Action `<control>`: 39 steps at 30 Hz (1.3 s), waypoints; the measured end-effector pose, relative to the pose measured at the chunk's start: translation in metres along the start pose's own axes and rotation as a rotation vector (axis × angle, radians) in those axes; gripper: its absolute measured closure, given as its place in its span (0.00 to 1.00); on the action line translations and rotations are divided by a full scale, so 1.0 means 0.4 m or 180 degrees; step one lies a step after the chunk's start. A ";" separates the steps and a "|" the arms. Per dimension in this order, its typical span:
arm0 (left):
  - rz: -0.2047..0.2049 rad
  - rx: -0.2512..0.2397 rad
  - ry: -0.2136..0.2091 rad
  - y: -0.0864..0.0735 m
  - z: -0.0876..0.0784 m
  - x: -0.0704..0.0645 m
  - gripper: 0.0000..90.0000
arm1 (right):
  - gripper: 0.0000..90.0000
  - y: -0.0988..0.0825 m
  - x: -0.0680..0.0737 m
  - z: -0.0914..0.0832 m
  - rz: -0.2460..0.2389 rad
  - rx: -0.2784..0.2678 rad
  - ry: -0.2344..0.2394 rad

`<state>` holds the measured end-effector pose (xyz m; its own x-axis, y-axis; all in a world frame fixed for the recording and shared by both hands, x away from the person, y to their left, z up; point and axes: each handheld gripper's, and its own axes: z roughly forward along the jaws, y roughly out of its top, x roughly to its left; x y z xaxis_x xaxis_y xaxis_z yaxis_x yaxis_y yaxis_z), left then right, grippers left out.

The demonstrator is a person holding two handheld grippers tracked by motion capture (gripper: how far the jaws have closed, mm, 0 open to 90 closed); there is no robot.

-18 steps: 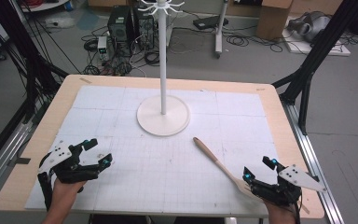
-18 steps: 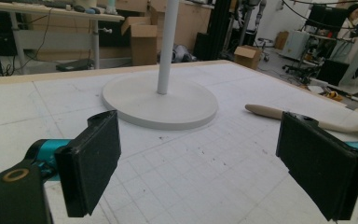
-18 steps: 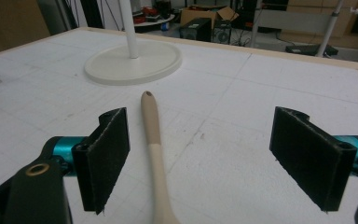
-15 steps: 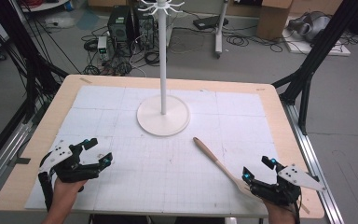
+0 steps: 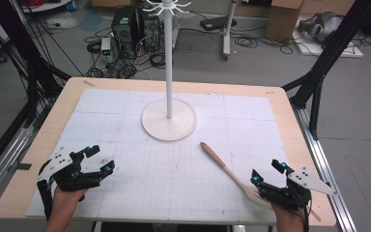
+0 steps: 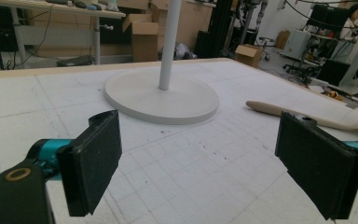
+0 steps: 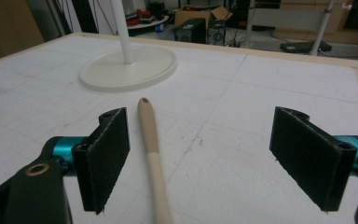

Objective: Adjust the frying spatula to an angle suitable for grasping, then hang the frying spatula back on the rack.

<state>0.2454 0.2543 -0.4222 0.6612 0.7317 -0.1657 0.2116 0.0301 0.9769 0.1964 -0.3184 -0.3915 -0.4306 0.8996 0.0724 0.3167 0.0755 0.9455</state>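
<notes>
The wooden spatula (image 5: 227, 169) is lying flat on the tabletop (image 5: 280, 108), its handle running forward from between the jaws of the right gripper (image 5: 267, 172) and sitting nearer that gripper's left jaw. The right gripper's jaws are standing spread, with neither pad touching the handle. The spatula's flat end is resting close beneath this gripper, while the handle tip is pointing toward the white stand (image 5: 169, 118), which is standing well ahead of both grippers. The left gripper (image 5: 100, 158) is hovering well apart from the spatula, jaws spread wide and holding nothing.
</notes>
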 end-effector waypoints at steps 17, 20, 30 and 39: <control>0.0020 0.0053 -0.0031 -0.002 0.008 -0.005 0.17 | 0.21 0.023 0.025 0.045 -0.0154 0.0213 0.0207; 0.0004 0.0050 -0.0023 -0.003 0.006 -0.004 0.17 | 0.21 0.031 0.030 0.063 -0.0229 0.0337 0.0278; 0.0011 0.0066 0.0017 -0.003 -0.004 -0.006 0.18 | 0.26 0.049 0.012 0.139 -0.0386 0.1005 0.0385; 0.0013 0.0075 0.0016 -0.003 -0.007 -0.008 0.18 | 0.38 0.048 0.013 0.199 -0.0478 0.1711 0.0580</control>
<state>0.2411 0.2538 -0.4224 0.6585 0.7352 -0.1610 0.2257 0.0112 0.9741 0.2676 -0.2781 -0.3981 -0.6272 0.7774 0.0484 0.6046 0.4468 0.6595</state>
